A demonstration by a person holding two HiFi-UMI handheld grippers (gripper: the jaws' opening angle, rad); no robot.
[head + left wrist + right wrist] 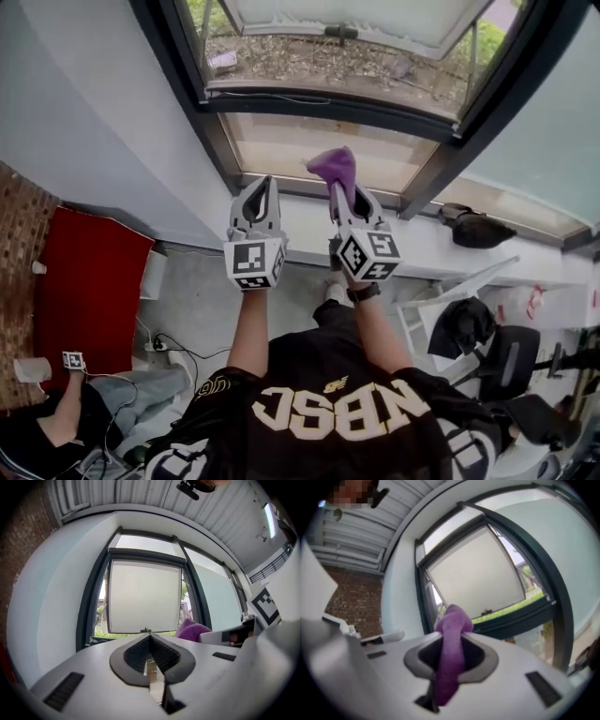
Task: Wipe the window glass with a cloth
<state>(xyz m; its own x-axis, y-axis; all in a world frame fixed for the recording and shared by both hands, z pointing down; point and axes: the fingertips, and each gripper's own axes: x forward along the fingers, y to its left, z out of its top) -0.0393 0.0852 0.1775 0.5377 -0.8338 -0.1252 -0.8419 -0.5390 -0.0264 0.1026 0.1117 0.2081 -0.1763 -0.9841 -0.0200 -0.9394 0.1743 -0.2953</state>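
A purple cloth [335, 169] is pinched in my right gripper [343, 190] and sticks out past its tips; in the right gripper view the purple cloth [451, 653] runs down between the jaws. The gripper points at the lower window glass [319, 148], a frosted pane in a dark frame, and the cloth's tip is close to it. My left gripper [258, 197] is beside the right one, shut and holding nothing, aimed at the same window. In the left gripper view its jaws meet, with the frosted pane [144, 596] ahead and the purple cloth [191, 631] at right.
The upper sash [356, 19] is tilted open outward over gravel and grass. A white sill [441, 246] runs below the window with a dark bag [476, 228] on it. A seated person [56, 422] is at lower left by a red mat [89, 291]. Chairs and gear [497, 356] crowd the right.
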